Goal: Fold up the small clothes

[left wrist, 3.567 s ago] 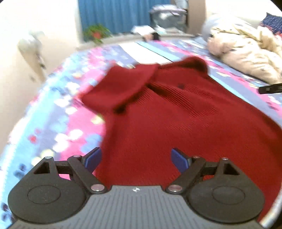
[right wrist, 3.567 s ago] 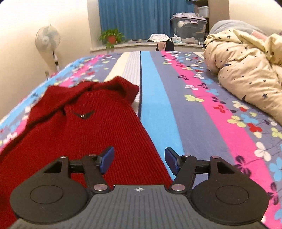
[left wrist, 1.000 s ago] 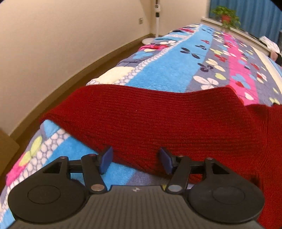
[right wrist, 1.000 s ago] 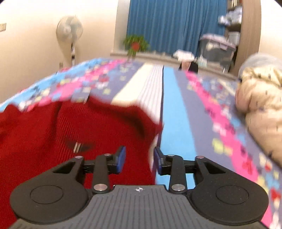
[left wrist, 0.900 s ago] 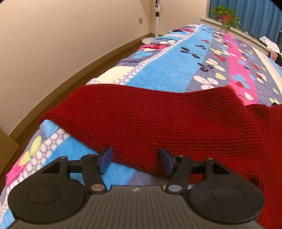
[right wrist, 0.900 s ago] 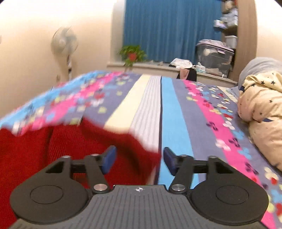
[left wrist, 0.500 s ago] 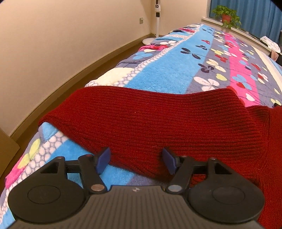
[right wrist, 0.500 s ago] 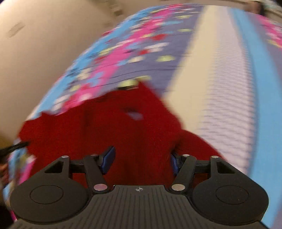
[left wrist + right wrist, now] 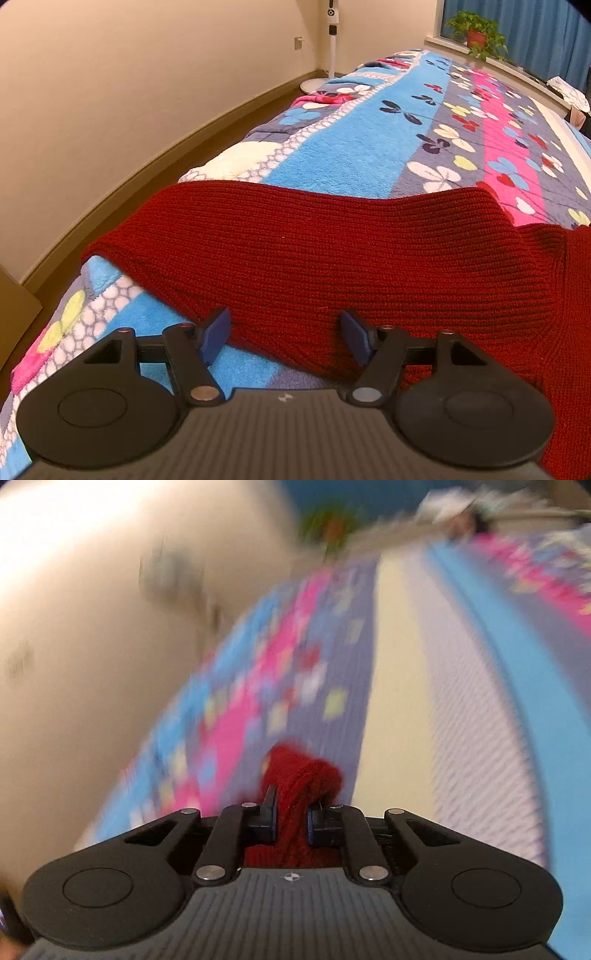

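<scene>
I'm working over a bed (image 9: 369, 147) covered in a fleece blanket striped blue, grey and pink with flowers; a cream wall fills the upper left of the left view, a fan stand (image 9: 331, 40) and a potted plant (image 9: 474, 31) sit along the top. The red knit sweater (image 9: 314, 258) lies across the middle of that frame, its near edge between my left gripper (image 9: 284, 334) pads, which stand apart without pressing. Since half a second ago this view has hardly changed. My right gripper (image 9: 291, 818) has just been closing and now pinches a bunched fold of sweater at lower centre; its surroundings are smeared, where before the jaws were spread wide
</scene>
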`<state>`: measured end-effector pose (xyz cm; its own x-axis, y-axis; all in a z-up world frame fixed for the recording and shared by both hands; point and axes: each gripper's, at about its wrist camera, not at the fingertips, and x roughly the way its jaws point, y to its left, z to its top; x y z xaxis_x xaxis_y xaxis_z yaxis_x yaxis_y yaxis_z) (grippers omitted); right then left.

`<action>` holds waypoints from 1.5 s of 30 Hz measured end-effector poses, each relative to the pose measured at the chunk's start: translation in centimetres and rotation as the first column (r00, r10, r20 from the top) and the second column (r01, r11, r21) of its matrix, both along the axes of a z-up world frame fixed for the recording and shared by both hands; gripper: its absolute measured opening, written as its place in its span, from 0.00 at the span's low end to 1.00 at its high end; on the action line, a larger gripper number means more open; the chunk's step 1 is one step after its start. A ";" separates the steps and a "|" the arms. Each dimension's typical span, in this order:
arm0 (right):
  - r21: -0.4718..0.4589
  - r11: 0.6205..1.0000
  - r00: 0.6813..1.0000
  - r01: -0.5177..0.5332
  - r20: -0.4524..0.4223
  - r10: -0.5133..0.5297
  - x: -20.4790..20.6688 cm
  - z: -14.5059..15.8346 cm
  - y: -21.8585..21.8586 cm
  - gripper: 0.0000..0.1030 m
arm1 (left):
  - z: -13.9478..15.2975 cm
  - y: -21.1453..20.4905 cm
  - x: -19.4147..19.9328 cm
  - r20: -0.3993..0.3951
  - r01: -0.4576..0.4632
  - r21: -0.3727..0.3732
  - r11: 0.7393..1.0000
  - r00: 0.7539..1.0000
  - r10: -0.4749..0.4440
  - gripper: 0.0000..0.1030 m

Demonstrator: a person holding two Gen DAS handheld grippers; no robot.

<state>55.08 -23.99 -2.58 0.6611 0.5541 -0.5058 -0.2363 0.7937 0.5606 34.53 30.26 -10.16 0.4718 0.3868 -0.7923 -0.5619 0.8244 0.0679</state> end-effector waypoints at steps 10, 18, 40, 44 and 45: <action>-0.049 0.631 0.625 0.774 -0.100 -0.775 -15.0 -7.7 -25.5 0.23 | 0.2 -0.3 0.1 -0.018 0.005 0.005 1.000 1.000 -0.005 0.70; 0.144 0.613 0.628 0.777 -0.256 -0.735 -15.7 -14.8 -30.1 0.29 | -0.1 -1.3 0.0 -0.033 0.032 0.075 0.997 0.999 -0.030 0.71; -0.327 0.201 0.197 0.923 -0.047 -0.979 -15.4 -14.3 -29.5 0.28 | -0.4 -2.0 0.4 -0.051 0.066 0.137 0.988 0.997 -0.059 0.72; -0.487 0.180 0.231 0.854 0.045 -0.972 -13.4 -15.1 -27.2 0.29 | -0.4 -1.9 0.4 -0.051 0.061 0.130 0.990 0.997 -0.055 0.72; -0.485 0.179 0.235 0.856 0.056 -0.970 -13.0 -15.1 -27.4 0.31 | -0.4 -2.0 0.4 -0.052 0.061 0.132 0.989 0.997 -0.055 0.72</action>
